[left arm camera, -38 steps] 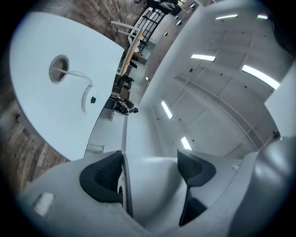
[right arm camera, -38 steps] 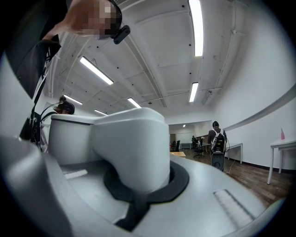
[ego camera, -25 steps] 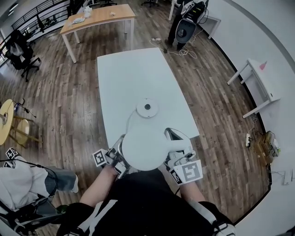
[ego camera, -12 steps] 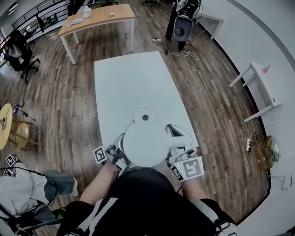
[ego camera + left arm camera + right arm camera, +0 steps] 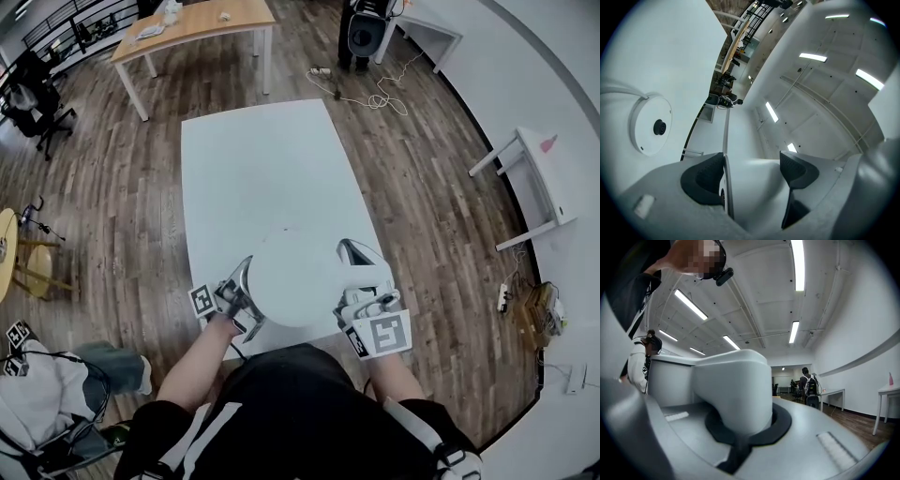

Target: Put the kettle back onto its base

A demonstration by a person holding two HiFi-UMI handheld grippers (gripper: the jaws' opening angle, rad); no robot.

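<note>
The white kettle (image 5: 291,277) hangs over the near end of the white table (image 5: 253,159), seen from above. Its handle (image 5: 361,267) points right, and my right gripper (image 5: 359,298) is shut on that handle (image 5: 733,390). My left gripper (image 5: 239,298) is at the kettle's opposite side. In the left gripper view its pads (image 5: 703,178) stand apart with the kettle's white wall (image 5: 750,168) filling the gap. The round white base (image 5: 650,124) with a dark centre socket lies on the table beside the kettle. In the head view the kettle hides the base.
A wooden table (image 5: 187,23) stands at the far end, with office chairs (image 5: 28,94) to its left. Cables (image 5: 375,94) lie on the floor near a standing person (image 5: 366,28). A small white table (image 5: 534,173) is at the right, a round stool (image 5: 14,253) at the left.
Both grippers carried the kettle forward along the table. The base, visible ahead of the kettle before, is now covered by it in the head view.
</note>
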